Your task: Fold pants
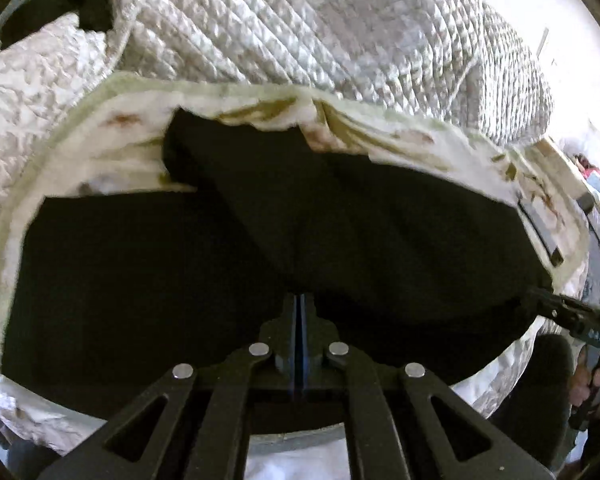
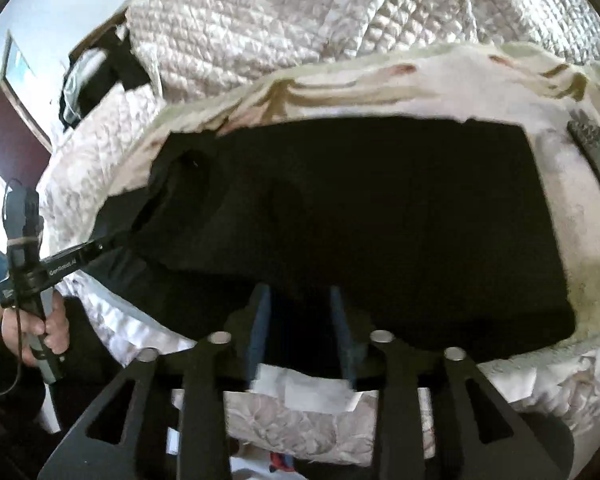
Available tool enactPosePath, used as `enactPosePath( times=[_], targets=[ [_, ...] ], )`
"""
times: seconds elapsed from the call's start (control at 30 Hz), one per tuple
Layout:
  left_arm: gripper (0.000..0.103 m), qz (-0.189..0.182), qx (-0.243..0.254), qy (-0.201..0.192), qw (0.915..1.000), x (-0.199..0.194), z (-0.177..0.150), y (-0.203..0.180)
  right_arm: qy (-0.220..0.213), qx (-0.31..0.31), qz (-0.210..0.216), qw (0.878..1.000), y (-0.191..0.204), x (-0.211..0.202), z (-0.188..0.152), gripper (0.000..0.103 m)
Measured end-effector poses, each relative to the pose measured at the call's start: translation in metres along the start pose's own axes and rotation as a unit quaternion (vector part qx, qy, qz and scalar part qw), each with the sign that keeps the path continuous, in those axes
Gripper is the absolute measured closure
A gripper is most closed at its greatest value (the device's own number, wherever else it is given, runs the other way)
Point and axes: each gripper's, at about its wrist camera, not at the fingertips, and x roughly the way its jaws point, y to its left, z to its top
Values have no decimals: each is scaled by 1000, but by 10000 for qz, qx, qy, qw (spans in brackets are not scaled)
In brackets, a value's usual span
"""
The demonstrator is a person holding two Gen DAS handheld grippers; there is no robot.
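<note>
Black pants [image 1: 260,240] lie spread on a pale floral cloth on the bed; they also fill the middle of the right wrist view [image 2: 360,220]. My left gripper [image 1: 300,300] is shut on the near edge of the pants. It shows in the right wrist view [image 2: 118,240] pinching the pants' left edge. My right gripper [image 2: 300,296] is open, its blue-padded fingers [image 2: 260,320] astride the pants' near edge. It also shows at the right of the left wrist view [image 1: 540,296], at the pants' right edge.
A quilted white bedspread [image 1: 320,32] covers the bed behind the floral cloth [image 2: 340,88]. A dark flat remote-like object [image 2: 596,148] lies on the cloth to the right of the pants. A person's hand [image 2: 40,332] holds the left gripper's handle.
</note>
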Motion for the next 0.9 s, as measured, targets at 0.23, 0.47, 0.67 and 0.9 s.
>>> enactPosePath(
  times=[0.23,0.47,0.67,0.9],
  targets=[
    [52,158,54,-322,9993,4,41,-9,-305,802,133,9962,-22,-20,-7,48],
    [49,608,519,-56,9968,68,81,-32,-292,1208,190,9921,-41,-20,-16,48],
    [52,1027,546,140,9931,112,97,-27,-219,1245,170,9918,-49,-9,-10,48],
    [98,1135,294,-479,9919,73,92,-12,-287,1274,117,9914,-48,-10,-4,48]
  ],
)
